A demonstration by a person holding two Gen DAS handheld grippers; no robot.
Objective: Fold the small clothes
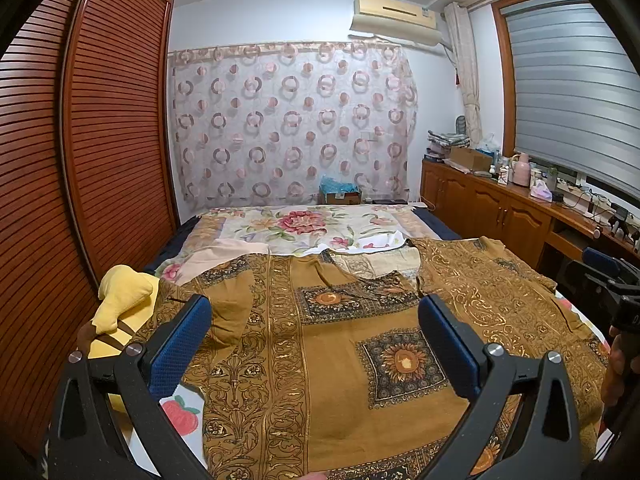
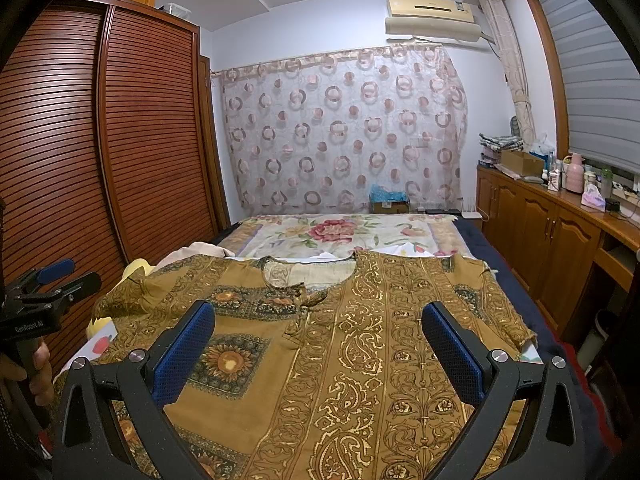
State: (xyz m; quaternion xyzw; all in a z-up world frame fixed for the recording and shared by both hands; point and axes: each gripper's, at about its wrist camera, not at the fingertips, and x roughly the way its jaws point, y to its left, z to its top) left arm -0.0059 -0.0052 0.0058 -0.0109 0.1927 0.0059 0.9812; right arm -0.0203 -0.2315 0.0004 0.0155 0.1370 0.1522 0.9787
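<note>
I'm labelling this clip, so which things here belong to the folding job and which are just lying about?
Job: brown patterned shirt spread on the bed; left tool and right tool, both open above it.

Lying about: yellow plush toy, pink flask, cardboard box.

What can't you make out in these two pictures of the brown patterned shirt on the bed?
- Shirt hem: cut off by the bottom edge and the gripper frames in both views.
- Yellow plush toy: left wrist view, part behind the left gripper; right wrist view, mostly under the shirt sleeve.
- Small items on the wooden counter: too small to name.
- Right gripper: holds nothing.
</note>
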